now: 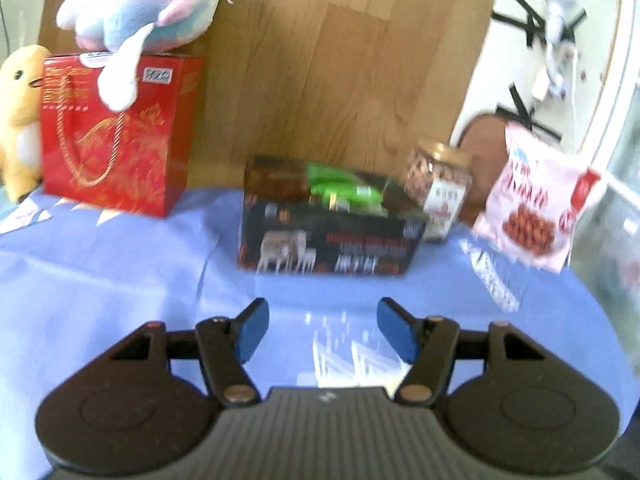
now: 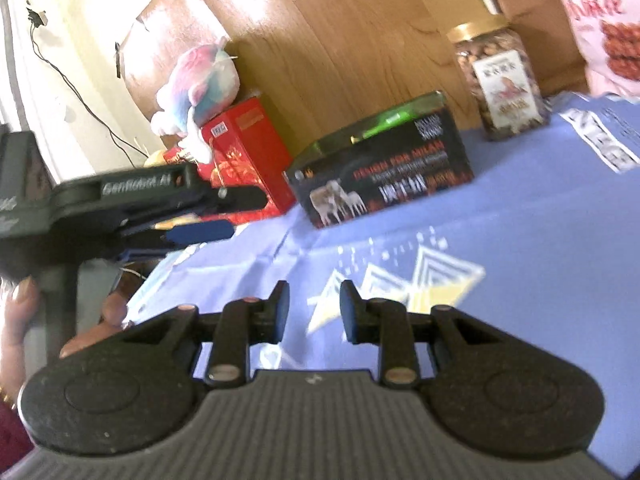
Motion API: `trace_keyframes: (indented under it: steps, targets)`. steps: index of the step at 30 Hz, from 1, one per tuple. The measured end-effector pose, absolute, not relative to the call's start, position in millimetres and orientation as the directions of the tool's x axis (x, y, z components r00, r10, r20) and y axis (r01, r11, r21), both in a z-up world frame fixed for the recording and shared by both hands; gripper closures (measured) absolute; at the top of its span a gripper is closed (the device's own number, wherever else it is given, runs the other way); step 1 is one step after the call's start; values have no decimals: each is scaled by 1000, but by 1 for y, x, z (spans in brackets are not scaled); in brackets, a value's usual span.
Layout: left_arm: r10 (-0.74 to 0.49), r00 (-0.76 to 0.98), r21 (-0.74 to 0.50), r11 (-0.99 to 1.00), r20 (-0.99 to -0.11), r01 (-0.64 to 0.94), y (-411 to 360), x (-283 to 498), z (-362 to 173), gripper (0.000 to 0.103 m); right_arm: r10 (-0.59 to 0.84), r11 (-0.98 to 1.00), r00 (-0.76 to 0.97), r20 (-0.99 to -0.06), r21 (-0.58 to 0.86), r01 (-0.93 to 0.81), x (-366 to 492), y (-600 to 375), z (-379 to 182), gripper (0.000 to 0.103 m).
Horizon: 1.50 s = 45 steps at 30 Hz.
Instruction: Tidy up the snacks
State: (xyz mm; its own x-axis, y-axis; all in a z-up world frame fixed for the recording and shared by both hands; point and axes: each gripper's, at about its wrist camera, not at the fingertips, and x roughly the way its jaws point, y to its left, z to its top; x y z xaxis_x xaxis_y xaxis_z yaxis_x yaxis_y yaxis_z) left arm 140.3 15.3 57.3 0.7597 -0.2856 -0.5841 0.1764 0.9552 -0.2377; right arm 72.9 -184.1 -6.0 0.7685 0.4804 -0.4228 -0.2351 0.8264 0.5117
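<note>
While both of my grippers hang above the blue cloth (image 1: 120,280) that covers the desk, neither one has hold of anything. My left gripper (image 1: 322,330) has its blue pads (image 1: 252,332) standing well apart, with only bare cloth and a printed white pattern showing in the gap. My right gripper (image 2: 314,312) has its jaws narrower but still parted, again with just the cloth and a yellow-and-white triangle print between them. From the right wrist view I see the left gripper side-on at the left, a person's hand (image 2: 18,320) wrapped around its handle. The snacks sit toward the far edge of the desk, against a wooden panel (image 1: 320,60). Near the middle of that edge stands a black box (image 1: 332,236) with white animals printed on its front, open on top, and a green packet (image 1: 344,190) lies inside it. Just beside the box's right end stands a clear jar of nuts (image 1: 438,184) with a gold lid, upright. Further right, a pink snack bag (image 1: 532,204) printed with red-brown balls is near the desk's right edge; I cannot tell what props it. At the far left corner stands a red gift bag (image 1: 116,132) with a rope handle, a pink-and-blue plush toy (image 1: 148,8) lying on top of it and a yellow plush (image 1: 20,116) just beside it.
</note>
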Motion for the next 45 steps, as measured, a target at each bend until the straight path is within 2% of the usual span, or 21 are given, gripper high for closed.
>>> trace_keyframes:
  steps: [3,5,7,12,14,15,21,26,32,39,45]
  targets:
    - [-254,759,-195,966,-599,169,8,114,50,39,466,837,770,-436,500,-224,52,-183,-7,72]
    - [-235,762,-172,971,-603,164,5,99,46,33,457,844,774,-438,487,-223,40,-182,-6,70]
    - [-212,776,-149,977,-595,152,4,86,44,21,451,848,778,-437,482,-221,28,-182,-5,70]
    - [-175,800,-116,984,-575,131,1,59,43,14,439,849,786,-435,487,-205,10,-182,-5,68]
    - [-174,800,-120,985,-574,128,1,51,42,7,435,850,790,-432,486,-202,3,-181,-4,66]
    - [-171,804,-120,985,-569,124,0,47,41,0,433,851,792,-430,485,-202,-1,-181,-3,65]
    - [-156,790,-100,988,-593,120,-6,29,35,0,423,852,802,-422,486,-194,-16,-179,-2,60]
    - [-137,768,-97,991,-625,97,-4,23,31,0,425,843,799,-425,507,-179,-23,-179,-4,60]
    - [-120,770,-96,992,-626,76,0,15,32,0,416,842,808,-416,511,-170,-31,-180,-3,56]
    - [-46,806,-18,999,-590,43,-3,9,39,0,394,835,826,-403,533,-139,-36,-190,-1,55]
    - [14,803,48,999,-596,18,-7,12,32,0,340,856,859,-383,505,-113,-41,-193,-1,53]
